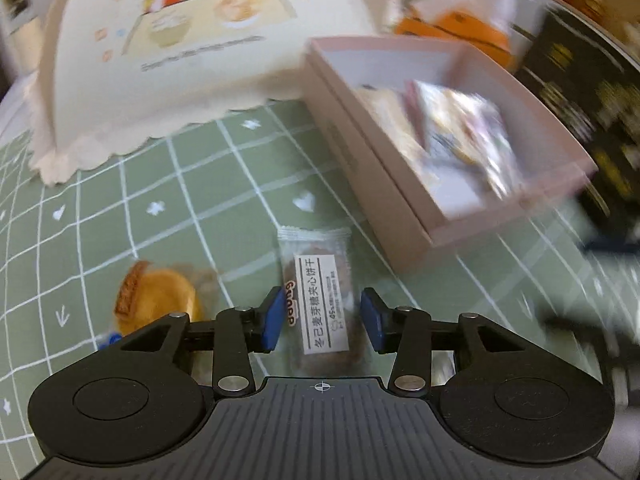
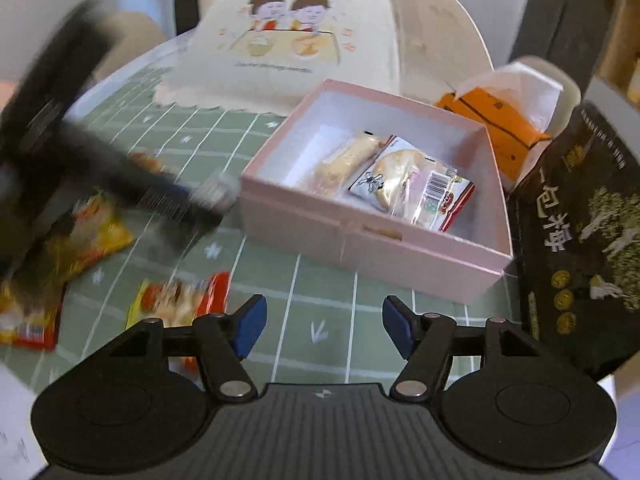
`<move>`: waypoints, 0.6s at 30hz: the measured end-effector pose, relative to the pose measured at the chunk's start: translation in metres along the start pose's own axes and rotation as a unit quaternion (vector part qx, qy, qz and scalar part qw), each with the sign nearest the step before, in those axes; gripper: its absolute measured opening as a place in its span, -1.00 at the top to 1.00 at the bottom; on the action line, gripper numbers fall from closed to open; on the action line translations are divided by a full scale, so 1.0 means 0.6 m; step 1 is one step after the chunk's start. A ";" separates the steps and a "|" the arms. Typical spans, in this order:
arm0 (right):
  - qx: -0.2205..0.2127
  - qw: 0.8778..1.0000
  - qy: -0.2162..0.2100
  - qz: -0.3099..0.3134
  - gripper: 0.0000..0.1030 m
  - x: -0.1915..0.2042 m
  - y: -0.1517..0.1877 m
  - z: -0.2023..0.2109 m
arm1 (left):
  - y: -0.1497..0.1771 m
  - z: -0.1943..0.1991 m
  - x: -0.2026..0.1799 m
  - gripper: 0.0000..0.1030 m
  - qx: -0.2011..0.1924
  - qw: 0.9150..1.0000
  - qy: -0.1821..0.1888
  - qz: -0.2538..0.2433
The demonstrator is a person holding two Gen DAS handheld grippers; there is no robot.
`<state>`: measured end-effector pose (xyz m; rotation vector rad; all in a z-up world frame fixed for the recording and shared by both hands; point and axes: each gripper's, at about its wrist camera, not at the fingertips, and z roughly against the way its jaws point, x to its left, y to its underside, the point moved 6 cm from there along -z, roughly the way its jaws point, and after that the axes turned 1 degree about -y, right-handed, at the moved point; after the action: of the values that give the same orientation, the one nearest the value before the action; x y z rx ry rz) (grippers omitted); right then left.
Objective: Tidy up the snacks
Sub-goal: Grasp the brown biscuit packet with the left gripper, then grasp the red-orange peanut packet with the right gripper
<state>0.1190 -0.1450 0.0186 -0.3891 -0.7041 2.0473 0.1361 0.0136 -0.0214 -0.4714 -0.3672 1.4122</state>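
A snack-sorting job is seen partly done on a green grid-patterned tablecloth (image 2: 320, 288). Two wrapped snacks, a pale oblong pastry in clear film (image 2: 344, 156) and a round biscuit in a clear barcoded packet (image 2: 416, 184), already lie inside the open pink cardboard box (image 2: 360, 248); the rest of the box floor is bare.

In the left wrist view, a clear-wrapped brown biscuit with a white printed label (image 1: 320, 292) lies flat on the cloth between the spread blue pads of the left gripper (image 1: 323, 318), with a gap visible on each side, so nothing is clasped yet. The pink box is at two o'clock from it, and a golden egg tart in clear wrap (image 1: 156, 300) at nine o'clock.

The right gripper (image 2: 324, 326) hangs with its fingers apart and empty over bare cloth, the box at twelve o'clock. A red-and-yellow foil packet (image 2: 176, 300) lies at nine o'clock, and blurred yellow packets (image 2: 60, 256) further out.

By this reckoning, at least four loose snacks remain to be boxed.
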 end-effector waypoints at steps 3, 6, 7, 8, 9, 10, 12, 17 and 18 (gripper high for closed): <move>-0.009 1.000 0.004 -0.020 -0.26 -0.011 -0.030 -0.020 | 0.043 0.028 -0.001 0.13 0.008 1.000 0.023 -0.002; -0.013 0.999 -0.001 -0.033 -0.31 -0.004 -0.047 -0.029 | 0.085 0.058 0.009 0.18 0.021 0.999 0.035 0.019; -0.012 0.999 -0.026 -0.037 -0.32 0.008 -0.046 -0.027 | 0.102 0.070 0.015 0.18 0.025 0.999 0.035 0.026; -0.004 0.998 -0.057 -0.039 -0.37 0.025 -0.042 -0.027 | 0.115 0.078 0.020 0.18 0.028 0.998 0.037 0.033; 0.009 0.996 -0.081 -0.038 -0.45 0.042 -0.035 -0.028 | 0.125 0.085 0.027 0.18 0.029 0.998 0.039 0.039; 0.025 0.994 -0.105 -0.033 -0.46 0.064 -0.022 -0.031 | 0.137 0.093 0.034 0.18 0.029 0.998 0.039 0.047; 0.050 0.992 -0.119 -0.012 -0.46 0.100 0.006 -0.035 | 0.150 0.104 0.044 0.18 0.030 0.997 0.040 0.059; 0.051 0.995 -0.076 0.047 -0.52 0.126 0.064 -0.016 | 0.155 0.107 0.052 0.17 0.029 0.996 0.048 0.072; 0.051 0.995 -0.062 0.051 -0.54 0.118 0.069 -0.010 | 0.153 0.104 0.051 0.17 0.029 0.996 0.052 0.072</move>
<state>0.0566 -0.1009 -0.0120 -0.2453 -0.6616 2.2088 0.0302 0.0585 -0.0168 -0.5302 -0.2121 1.5263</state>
